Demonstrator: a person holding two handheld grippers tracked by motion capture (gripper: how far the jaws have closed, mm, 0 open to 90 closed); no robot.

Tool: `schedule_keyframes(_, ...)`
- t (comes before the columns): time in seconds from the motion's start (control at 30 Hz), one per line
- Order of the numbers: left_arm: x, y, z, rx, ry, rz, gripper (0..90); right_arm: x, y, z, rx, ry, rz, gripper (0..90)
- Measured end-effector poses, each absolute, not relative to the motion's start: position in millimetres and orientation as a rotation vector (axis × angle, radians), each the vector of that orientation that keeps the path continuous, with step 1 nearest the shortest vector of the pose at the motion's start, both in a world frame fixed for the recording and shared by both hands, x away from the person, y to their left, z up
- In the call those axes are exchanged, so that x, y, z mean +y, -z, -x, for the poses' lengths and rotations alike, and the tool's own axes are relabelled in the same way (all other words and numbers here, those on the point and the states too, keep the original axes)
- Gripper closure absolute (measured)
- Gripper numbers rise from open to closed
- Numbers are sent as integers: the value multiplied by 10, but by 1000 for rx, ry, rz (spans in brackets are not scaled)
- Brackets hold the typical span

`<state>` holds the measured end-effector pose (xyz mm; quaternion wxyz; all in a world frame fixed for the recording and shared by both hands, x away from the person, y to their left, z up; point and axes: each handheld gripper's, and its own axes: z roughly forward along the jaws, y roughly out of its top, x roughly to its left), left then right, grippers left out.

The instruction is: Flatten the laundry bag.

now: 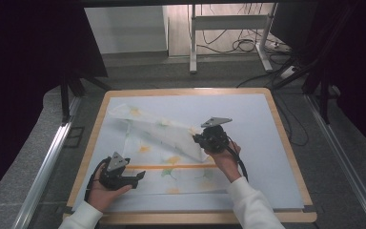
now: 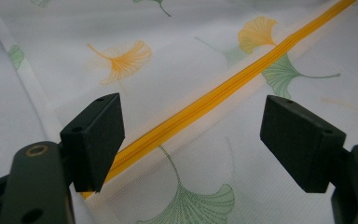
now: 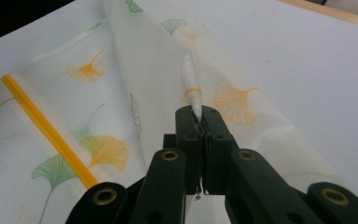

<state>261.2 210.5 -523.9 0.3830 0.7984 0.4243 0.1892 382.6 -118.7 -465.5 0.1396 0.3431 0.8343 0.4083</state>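
Closest to the person, the left tongs (image 1: 136, 177) sit low over the near left part of the mesh bag (image 1: 169, 164), jaws wide apart with nothing between them. In the left gripper view the yellow zipper (image 2: 205, 105) runs diagonally right under that gap. The bag is see-through white with ginkgo leaf prints, lying on the pale mat (image 1: 262, 143) that covers the desk (image 1: 286, 138). A bit further in, the right tongs (image 3: 200, 114) are clamped on a pinched-up fold of the bag, lifting that edge off the mat so the fabric slopes up toward them. The bag's far corner trails off to the back left, still resting on the mat.
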Motion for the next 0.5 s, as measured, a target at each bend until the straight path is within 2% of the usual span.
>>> schedule_keyframes(0.5, 2105, 5235, -2608, 1081, -484, -2035, 216, -1309, 4663, -3895, 2383, -1183, -1039, 863)
